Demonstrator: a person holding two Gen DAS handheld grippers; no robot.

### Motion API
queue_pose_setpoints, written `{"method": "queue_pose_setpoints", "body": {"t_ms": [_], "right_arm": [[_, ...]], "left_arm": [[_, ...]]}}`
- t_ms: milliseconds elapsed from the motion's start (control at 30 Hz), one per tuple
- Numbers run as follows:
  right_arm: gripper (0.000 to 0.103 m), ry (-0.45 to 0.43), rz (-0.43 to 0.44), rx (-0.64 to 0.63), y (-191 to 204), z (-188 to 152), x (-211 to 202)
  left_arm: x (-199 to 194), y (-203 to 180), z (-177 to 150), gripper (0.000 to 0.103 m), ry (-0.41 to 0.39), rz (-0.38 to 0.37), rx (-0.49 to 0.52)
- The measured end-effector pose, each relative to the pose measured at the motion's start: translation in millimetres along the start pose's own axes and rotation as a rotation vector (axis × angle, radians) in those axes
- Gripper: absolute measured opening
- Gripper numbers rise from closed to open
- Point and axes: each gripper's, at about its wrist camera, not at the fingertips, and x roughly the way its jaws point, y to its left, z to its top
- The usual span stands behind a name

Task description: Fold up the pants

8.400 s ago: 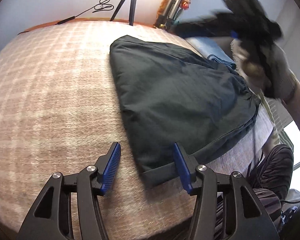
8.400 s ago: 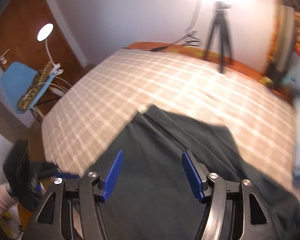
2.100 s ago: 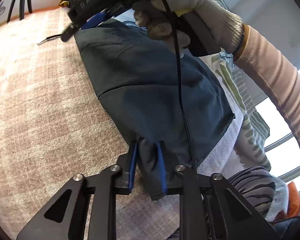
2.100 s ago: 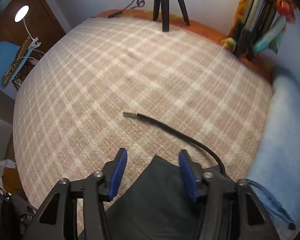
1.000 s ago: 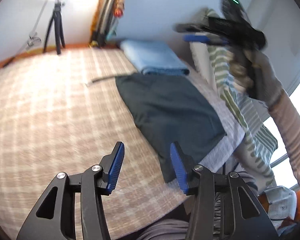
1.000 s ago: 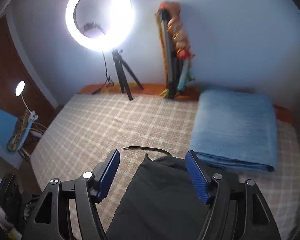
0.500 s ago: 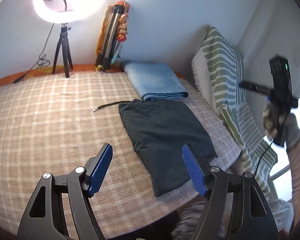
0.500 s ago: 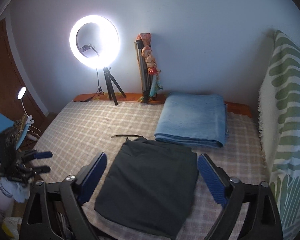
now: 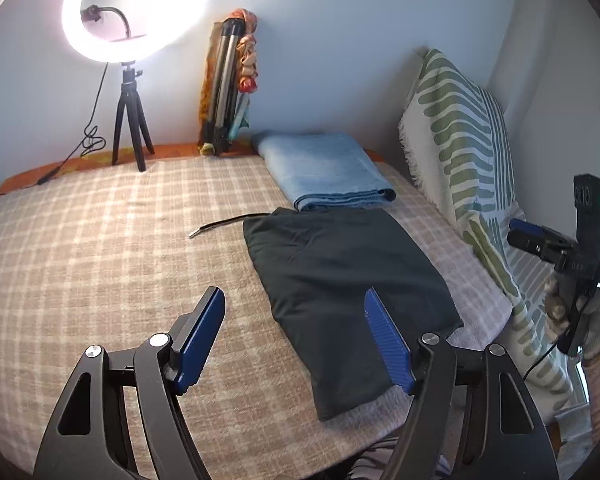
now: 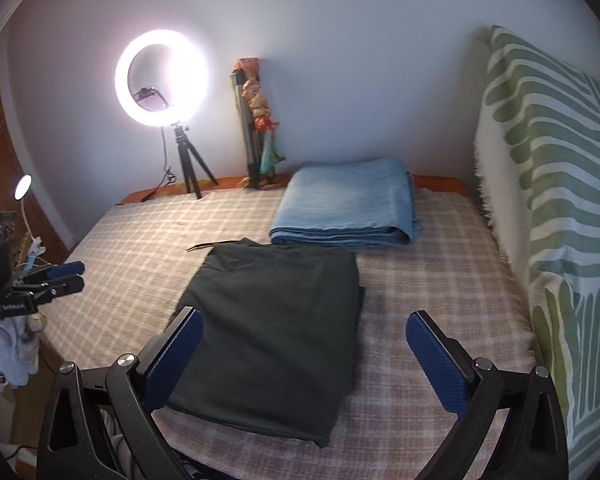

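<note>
Both grippers lifted off pants (image 10: 272,328), jaws empty

Folded pants (image 10: 276,320): plain dark charcoal-green, unpatterned. Bed cover (image 10: 140,264): tan and cream plaid check. Folded blanket (image 10: 347,204): uniform light blue. Draped throw (image 10: 551,168): off-white with sage-green leaf-like stripes. Ring light (image 10: 162,78): white glow on a black tripod (image 10: 190,172). Left gripper (image 9: 296,336) and right gripper (image 10: 303,356): black frames, ribbed blue pads. Wall (image 10: 339,60): pale blue-grey. Bed edge (image 9: 60,164): orange-brown.
</note>
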Motion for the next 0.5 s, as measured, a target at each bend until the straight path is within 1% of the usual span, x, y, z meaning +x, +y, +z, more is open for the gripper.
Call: {"method": "queue_pose_setpoints", "body": {"t_ms": [167, 267, 367, 500], "right_arm": [[0.103, -0.012, -0.033, 0.017, -10, -12, 2], [0.103, 0.000, -0.043, 0.024, -15, -14, 10], [0.103, 0.017, -0.036, 0.040, -22, -15, 20], [0.103, 0.050, -0.014, 0.067, -32, -18, 39]], "left_arm": [[7, -5, 0, 0.072, -0.020, 0.026, 0.022], [17, -6, 2, 0.073, -0.008, 0.031, 0.031], [31, -2, 1, 0.075, 0.027, 0.010, 0.016], [58, 12, -2, 0.075, 0.113, -0.065, -0.045]]}}
